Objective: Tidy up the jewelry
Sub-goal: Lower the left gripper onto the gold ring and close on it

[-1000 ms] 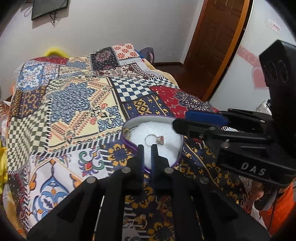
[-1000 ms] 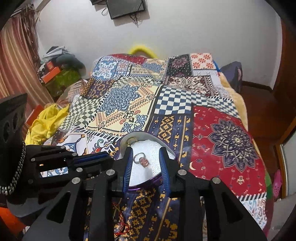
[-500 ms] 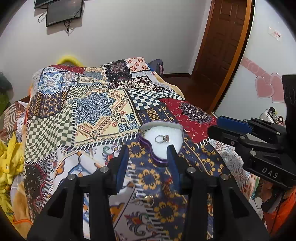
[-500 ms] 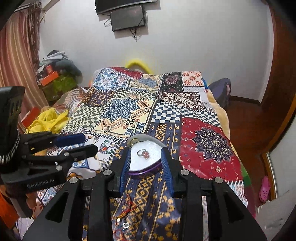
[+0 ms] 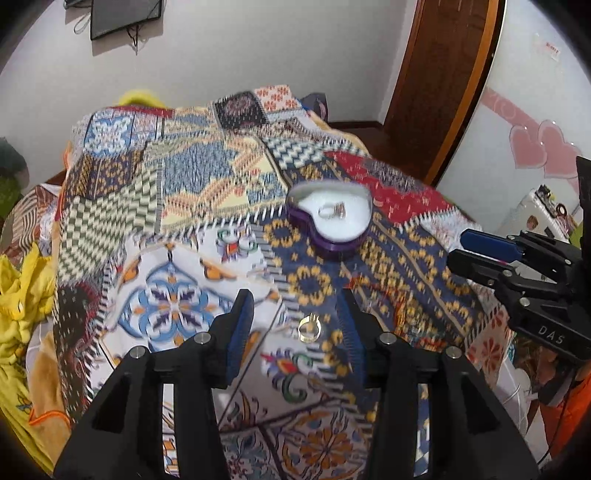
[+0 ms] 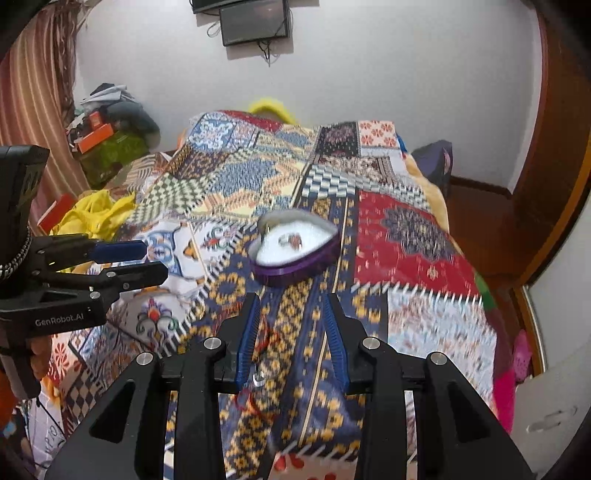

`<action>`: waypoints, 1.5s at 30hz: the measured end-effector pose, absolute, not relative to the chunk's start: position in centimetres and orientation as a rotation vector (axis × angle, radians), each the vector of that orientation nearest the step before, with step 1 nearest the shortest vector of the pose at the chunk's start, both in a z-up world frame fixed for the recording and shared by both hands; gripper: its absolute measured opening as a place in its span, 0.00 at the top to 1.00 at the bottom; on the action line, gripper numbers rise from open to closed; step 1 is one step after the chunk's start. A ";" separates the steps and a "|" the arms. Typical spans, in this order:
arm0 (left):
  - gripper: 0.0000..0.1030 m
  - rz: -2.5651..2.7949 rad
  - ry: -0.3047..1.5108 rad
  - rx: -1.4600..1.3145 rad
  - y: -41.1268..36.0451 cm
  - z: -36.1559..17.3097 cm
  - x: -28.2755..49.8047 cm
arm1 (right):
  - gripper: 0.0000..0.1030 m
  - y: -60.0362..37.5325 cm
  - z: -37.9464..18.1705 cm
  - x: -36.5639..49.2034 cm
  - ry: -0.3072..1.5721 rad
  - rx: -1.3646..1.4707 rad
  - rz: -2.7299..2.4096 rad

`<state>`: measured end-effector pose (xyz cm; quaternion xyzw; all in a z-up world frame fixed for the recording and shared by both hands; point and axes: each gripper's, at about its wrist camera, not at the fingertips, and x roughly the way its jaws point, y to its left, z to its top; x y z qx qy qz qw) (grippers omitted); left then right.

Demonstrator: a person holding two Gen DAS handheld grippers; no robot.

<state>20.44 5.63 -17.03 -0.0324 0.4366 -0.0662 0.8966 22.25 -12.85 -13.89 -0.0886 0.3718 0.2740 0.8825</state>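
Observation:
A purple heart-shaped box (image 5: pixel 332 221) with white padding sits on the patterned bedspread (image 5: pixel 177 192); a ring with a reddish stone (image 5: pixel 332 211) lies inside it. The box (image 6: pixel 295 251) and its ring (image 6: pixel 291 240) also show in the right wrist view. My left gripper (image 5: pixel 295 314) is open and empty, and a gold ring (image 5: pixel 309 329) lies on the cloth between its fingers. My right gripper (image 6: pixel 291 314) is open and empty, short of the box, above a red cord piece (image 6: pixel 267 338) and a small silver piece (image 6: pixel 258 380).
Yellow cloth (image 6: pixel 88 214) and boxes (image 6: pixel 96 136) lie left of the bed. A wooden door (image 5: pixel 443 85) stands at the right. A wall screen (image 6: pixel 253 20) hangs behind the bed. Pink slippers (image 6: pixel 521 354) lie on the floor to the right.
Both grippers have pulled back from the box. The left gripper went from nearly shut over the box to wide open, and now frames the gold ring on the cloth.

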 end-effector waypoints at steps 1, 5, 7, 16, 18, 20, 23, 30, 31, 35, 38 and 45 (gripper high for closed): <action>0.55 -0.138 0.914 -0.066 5.6 -17.4 20.3 | 0.69 -13.0 -14.3 22.2 0.785 -0.183 0.568; 0.55 -0.146 0.952 -0.059 5.5 -18.9 20.1 | 0.69 -13.3 -15.6 21.4 0.822 -0.177 0.568; 0.55 -0.154 0.964 -0.056 5.5 -19.4 20.0 | 0.69 -13.4 -16.5 21.2 0.849 -0.173 0.573; 0.55 -0.200 0.968 -0.024 4.5 -20.7 19.8 | 0.69 -12.7 -18.8 20.8 0.908 -0.175 0.594; 0.55 -0.202 0.973 -0.027 4.5 -21.0 20.2 | 0.69 -12.5 -19.0 21.0 0.912 -0.172 0.603; 0.55 -0.202 0.977 -0.035 4.6 -21.3 20.6 | 0.69 -12.4 -19.1 21.1 0.908 -0.167 0.609; 0.55 -0.206 0.991 -0.040 4.5 -21.8 21.2 | 0.69 -12.4 -19.3 21.2 0.910 -0.160 0.622; 0.57 -0.211 1.022 -0.067 4.4 -22.9 22.6 | 0.75 -12.2 -19.5 21.0 0.895 -0.186 0.628; 0.57 -0.210 1.019 -0.058 4.3 -23.0 22.5 | 0.76 -12.1 -19.5 21.1 0.896 -0.186 0.630; 0.68 -0.204 1.002 -0.023 3.8 -23.2 22.2 | 0.81 -12.3 -19.6 21.3 0.895 -0.181 0.631; 0.83 -0.223 1.010 -0.041 3.9 -23.3 22.4 | 0.81 -12.2 -19.6 21.2 0.887 -0.186 0.630; 0.83 -0.215 1.001 -0.033 3.8 -22.9 22.1 | 0.81 -12.6 -19.1 21.3 0.884 -0.159 0.623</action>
